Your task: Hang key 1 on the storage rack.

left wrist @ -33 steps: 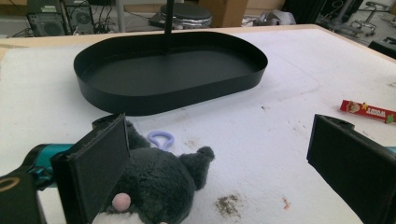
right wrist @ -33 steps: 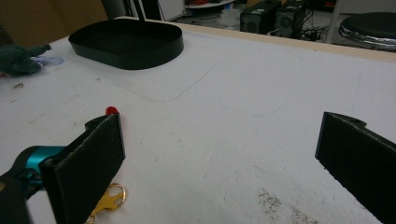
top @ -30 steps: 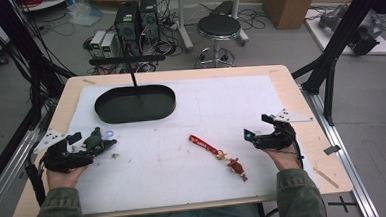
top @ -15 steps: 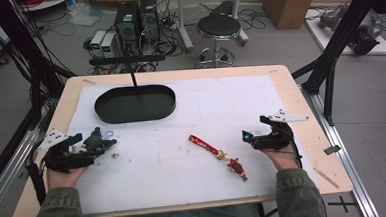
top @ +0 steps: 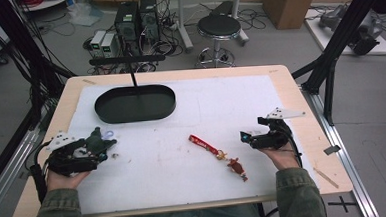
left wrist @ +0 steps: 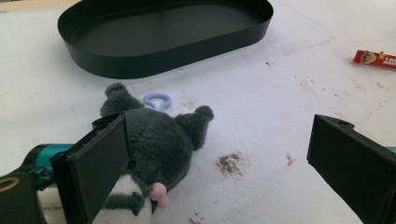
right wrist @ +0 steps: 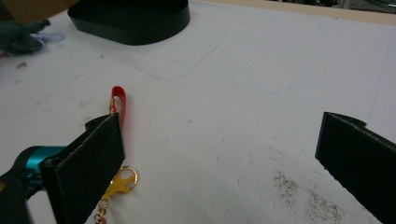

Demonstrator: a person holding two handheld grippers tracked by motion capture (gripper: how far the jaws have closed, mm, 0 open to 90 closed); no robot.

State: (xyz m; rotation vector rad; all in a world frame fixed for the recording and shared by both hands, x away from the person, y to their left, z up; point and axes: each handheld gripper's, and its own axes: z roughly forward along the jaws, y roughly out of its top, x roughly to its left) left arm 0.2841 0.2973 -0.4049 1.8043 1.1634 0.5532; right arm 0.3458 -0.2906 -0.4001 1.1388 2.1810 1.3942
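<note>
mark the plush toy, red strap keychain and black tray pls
plush toy (left wrist: 154,144): left gripper view, on its grey head.
red strap keychain (top: 203,143): high view, on the red strap.
black tray (top: 112,113): high view, on its near wall.

You are working in a robotics or data-collection lab, not a home. Beyond your gripper fingers, past the far edge of the wooden table (top: 300,90) with its white mat (top: 221,107), desktop computer towers (top: 137,17) stand on a bare grey floor amid loose cables (top: 174,29). A round black stool (top: 218,26) sits just beside them, and cardboard boxes (top: 288,1) are stacked farther back. Black metal frame struts (top: 344,30) rise well to the right of your right-hand fingers, and bundled black cables (top: 7,43) hang well to the left of your left-hand ones.
</note>
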